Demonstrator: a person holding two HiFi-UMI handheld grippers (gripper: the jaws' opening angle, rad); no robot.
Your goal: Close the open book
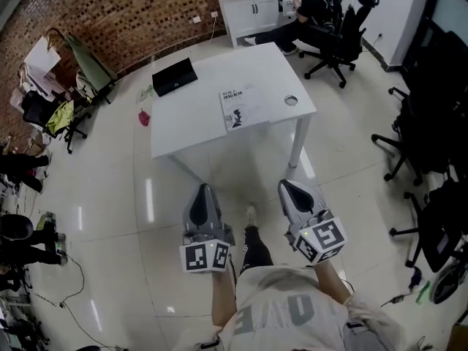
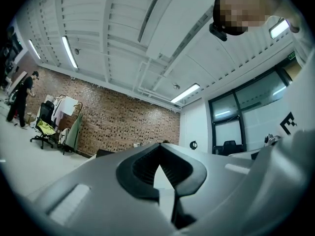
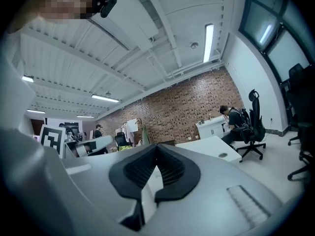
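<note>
Book (image 1: 241, 109) lying well ahead on the table (image 1: 191, 119), long side pointing away, about midway between left gripper (image 1: 202, 193) and right gripper (image 1: 292, 189), all jaws pressed together, empty.

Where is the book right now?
In the head view, the book lies on the white table near its front edge, right of centre, between the black case at the back left and the round hole to its right.

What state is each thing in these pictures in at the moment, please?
left gripper: shut, empty.
right gripper: shut, empty.
book: lying flat on the table, untouched.
black case: resting at the table's far corner.
</note>
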